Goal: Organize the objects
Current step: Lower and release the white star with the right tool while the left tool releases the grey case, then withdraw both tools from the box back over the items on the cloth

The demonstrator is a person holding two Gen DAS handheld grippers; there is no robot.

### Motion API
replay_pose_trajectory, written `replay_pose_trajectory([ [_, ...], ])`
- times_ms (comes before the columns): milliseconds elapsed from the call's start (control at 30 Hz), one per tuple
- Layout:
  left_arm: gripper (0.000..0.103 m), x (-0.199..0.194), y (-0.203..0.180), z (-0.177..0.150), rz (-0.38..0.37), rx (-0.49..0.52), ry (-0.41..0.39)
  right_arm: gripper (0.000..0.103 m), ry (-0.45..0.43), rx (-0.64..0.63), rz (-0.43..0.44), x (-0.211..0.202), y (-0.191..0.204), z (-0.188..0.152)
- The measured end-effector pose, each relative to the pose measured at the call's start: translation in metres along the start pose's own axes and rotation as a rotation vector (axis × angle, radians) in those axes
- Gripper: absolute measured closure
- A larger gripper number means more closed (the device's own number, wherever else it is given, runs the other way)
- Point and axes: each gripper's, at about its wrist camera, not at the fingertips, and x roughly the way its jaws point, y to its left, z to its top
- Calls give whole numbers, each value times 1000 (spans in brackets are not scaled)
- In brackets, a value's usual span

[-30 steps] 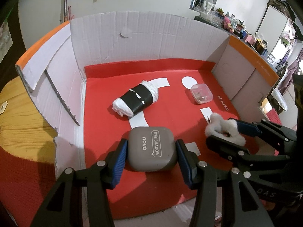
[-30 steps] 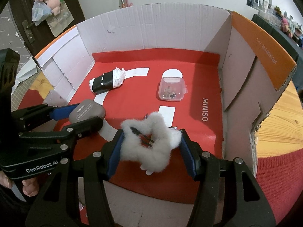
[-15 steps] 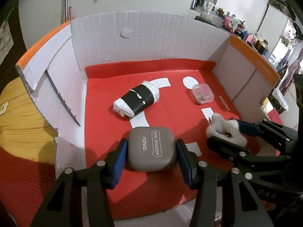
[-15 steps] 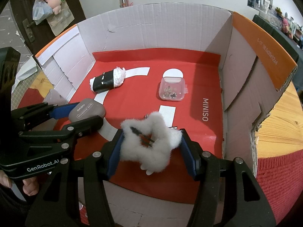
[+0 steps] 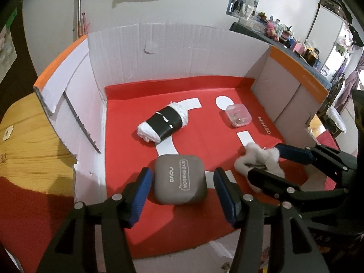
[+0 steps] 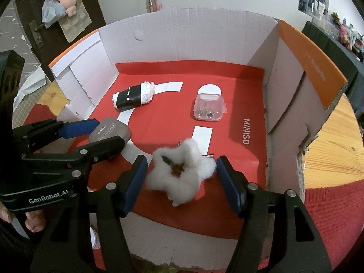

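Eyeshadow case point(image 5: 180, 180) label: left view only

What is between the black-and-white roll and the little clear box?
Nothing but red floor and a white stripe between the roll and clear box, seen from the right claw's camera.

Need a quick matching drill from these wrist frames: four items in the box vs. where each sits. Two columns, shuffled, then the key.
Items:
1. eye shadow case
2. fluffy white star
3. clear plastic box
4. black-and-white roll

Places:
A. back right, partly on a white circle
B. between the open left tongs
C. back left, on a curved white stripe
D. between the open right tongs

Pairs: 1-B, 2-D, 3-A, 4-C
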Motion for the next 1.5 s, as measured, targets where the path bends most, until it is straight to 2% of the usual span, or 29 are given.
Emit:
replay_pose_trajectory([
  [533,40,-22,-9,-10,3,7,-35,36,-29,-9,3,-25,9,-8],
  [667,35,-30,-10,-14,6,8,-49,36,-41,-9,3,-33,12,-11],
  [967,31,-46,-11,-24,10,11,-77,33,-65,-16,0,-52,18,-21],
  [1500,21,-69,-12,-44,11,7,-106,20,-92,-13,-5,-75,29,-38],
])
